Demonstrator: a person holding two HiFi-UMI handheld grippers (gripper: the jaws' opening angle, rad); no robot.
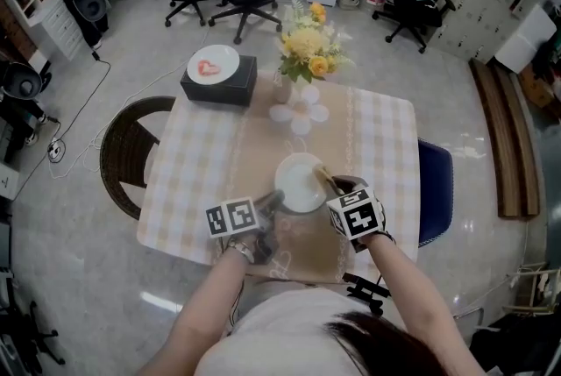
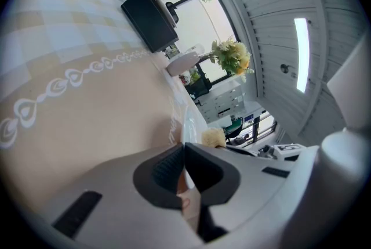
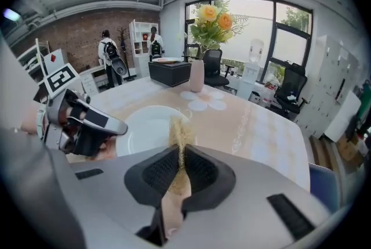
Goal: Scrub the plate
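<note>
A white plate (image 1: 301, 183) lies on the tan runner of the checked table near the front edge. My left gripper (image 1: 273, 202) is shut on the plate's left rim; in the left gripper view the thin rim (image 2: 186, 121) runs out from between the closed jaws (image 2: 184, 152). My right gripper (image 1: 338, 187) is shut on a tan fibrous scrubber (image 3: 180, 136), whose tip rests over the plate's (image 3: 145, 129) right side. The scrubber also shows as a pale tuft (image 2: 213, 137) in the left gripper view.
A black box (image 1: 219, 81) bearing a white dish with a red heart stands at the far left. A vase of yellow flowers (image 1: 307, 50) and a flower-shaped mat (image 1: 298, 114) lie beyond the plate. A wicker chair (image 1: 131, 151) is left, a blue chair (image 1: 436, 190) right.
</note>
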